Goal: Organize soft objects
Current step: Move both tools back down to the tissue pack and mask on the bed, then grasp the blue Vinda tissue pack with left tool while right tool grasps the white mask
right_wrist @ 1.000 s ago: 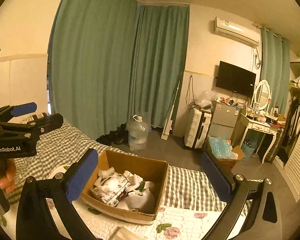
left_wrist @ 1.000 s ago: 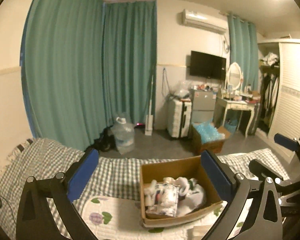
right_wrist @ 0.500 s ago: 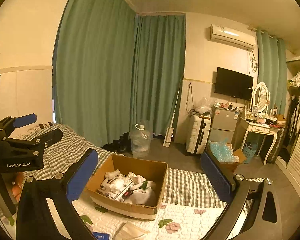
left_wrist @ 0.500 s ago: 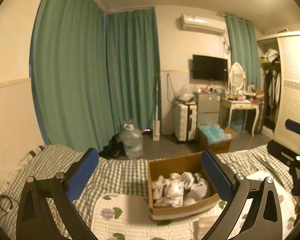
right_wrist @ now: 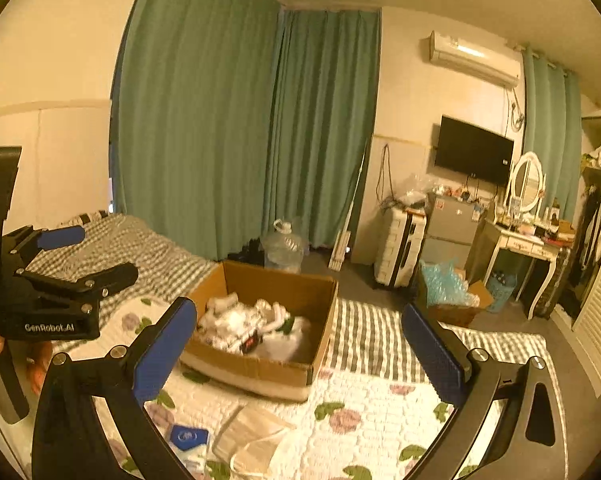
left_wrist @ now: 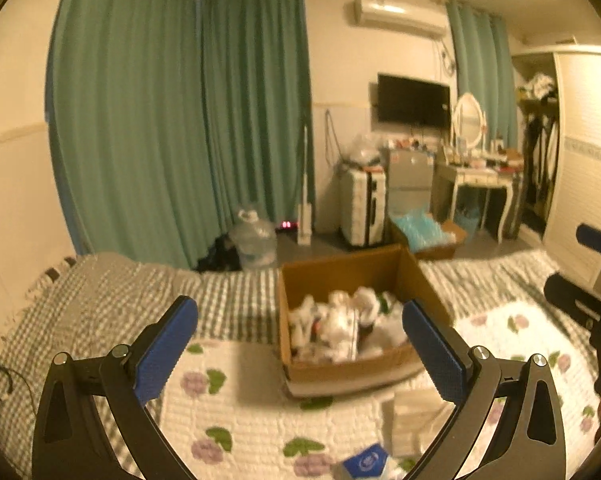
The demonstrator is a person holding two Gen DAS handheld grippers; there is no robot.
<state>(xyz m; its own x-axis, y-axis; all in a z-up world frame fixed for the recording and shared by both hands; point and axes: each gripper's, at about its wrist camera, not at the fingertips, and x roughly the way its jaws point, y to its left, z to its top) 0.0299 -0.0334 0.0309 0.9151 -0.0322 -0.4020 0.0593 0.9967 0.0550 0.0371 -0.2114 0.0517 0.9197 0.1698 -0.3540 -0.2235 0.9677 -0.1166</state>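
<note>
An open cardboard box (left_wrist: 416,276) (right_wrist: 260,368) sits on the bed, holding a heap of white soft items (left_wrist: 340,320) (right_wrist: 252,320). A pale folded cloth (left_wrist: 414,416) (right_wrist: 252,436) and a small blue packet (left_wrist: 364,460) (right_wrist: 186,438) lie on the floral quilt in front of the box. My left gripper (left_wrist: 300,344) is open and empty, held above the quilt before the box; it also shows at the left of the right wrist view (right_wrist: 76,256). My right gripper (right_wrist: 300,344) is open and empty, right of it.
The bed has a checked cover (left_wrist: 100,292) under a floral quilt (left_wrist: 240,408). Beyond the bed's far edge stand a water jug (left_wrist: 256,240), a suitcase (left_wrist: 362,204), a box of blue items (left_wrist: 424,232) and a dressing table (left_wrist: 480,184). Green curtains (left_wrist: 180,120) hang behind.
Both grippers have drawn back and tilted down: the box now sits farther away, and the folded cloth and blue packet have come into view. Both stay open.
</note>
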